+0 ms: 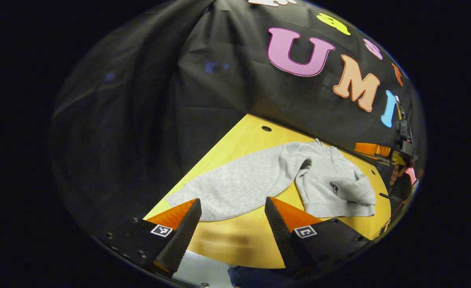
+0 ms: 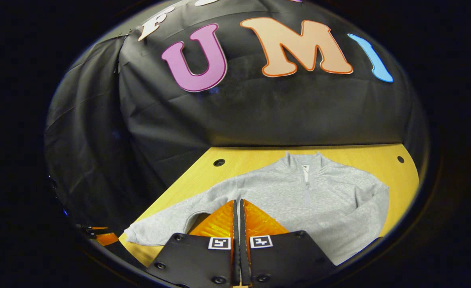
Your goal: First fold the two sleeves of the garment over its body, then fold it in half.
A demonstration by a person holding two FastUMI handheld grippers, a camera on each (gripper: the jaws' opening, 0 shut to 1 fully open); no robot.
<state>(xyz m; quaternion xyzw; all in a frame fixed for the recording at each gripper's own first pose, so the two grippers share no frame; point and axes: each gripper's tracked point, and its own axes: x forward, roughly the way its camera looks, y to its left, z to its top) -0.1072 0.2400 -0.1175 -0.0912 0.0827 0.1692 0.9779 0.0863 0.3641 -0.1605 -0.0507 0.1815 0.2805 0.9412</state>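
A grey zip-neck sweatshirt lies flat on the yellow wooden table, collar toward the wall. One sleeve stretches out sideways toward the table's near left corner. The other sleeve is bent back over the body. In the left gripper view my left gripper is open, hovering just in front of the outstretched sleeve, with nothing between its fingers. My right gripper is shut over the sweatshirt's lower hem; I see no cloth between its fingers. It also shows at the table's far side, held by a hand.
The table has small round holes near its back edge. Black cloth walls close in the back and left sides. A strip of bare table lies between the left gripper and the sleeve. The left gripper peeks in at the lower left.
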